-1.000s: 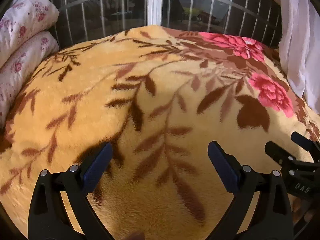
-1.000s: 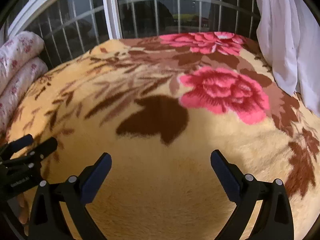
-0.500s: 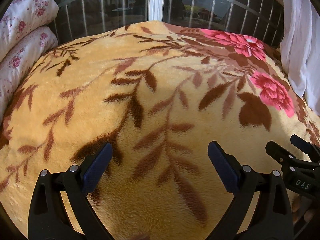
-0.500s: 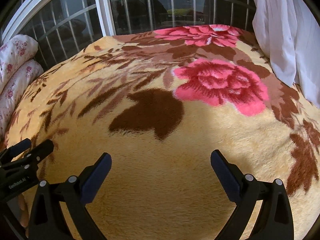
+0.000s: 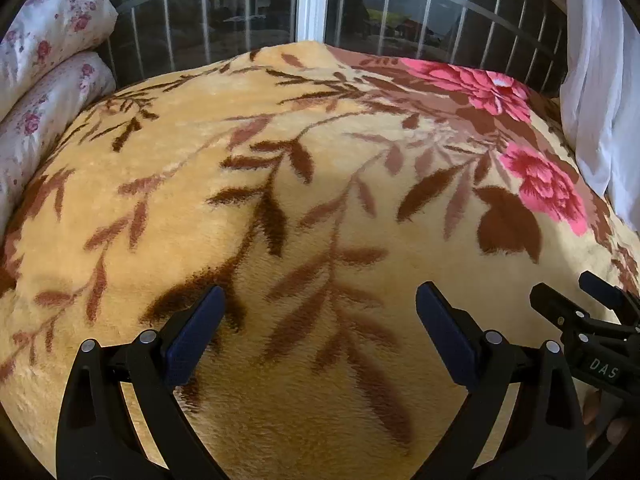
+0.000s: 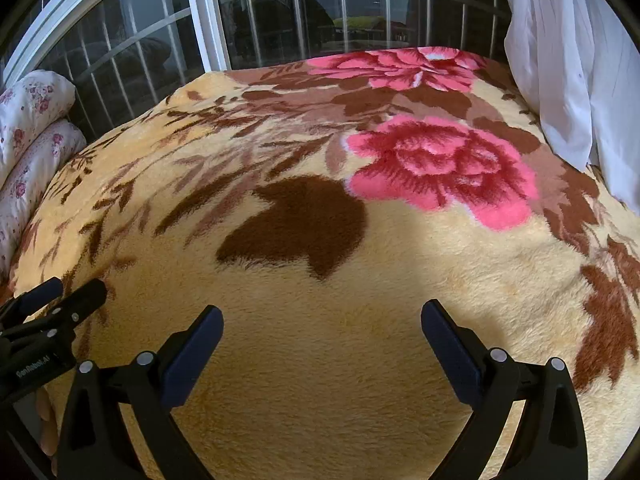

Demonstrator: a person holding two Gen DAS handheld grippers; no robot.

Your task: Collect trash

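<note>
Black plastic left gripper [image 5: 316,320] reads "DAS" nowhere; that white lettering sits on the right gripper [image 5: 600,368], while "GenRobot.AI" marks the left one in the right view. Both claws gape apart, gripping nothing, over one plush yellow floral blanket [image 6: 320,360]. Two rose-print pillows [image 5: 44,80]. No trash visible.

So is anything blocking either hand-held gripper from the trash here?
No trash shows in either view, so nothing to block. The left hand-held gripper and right hand-held gripper are open above the floral blanket.
</note>
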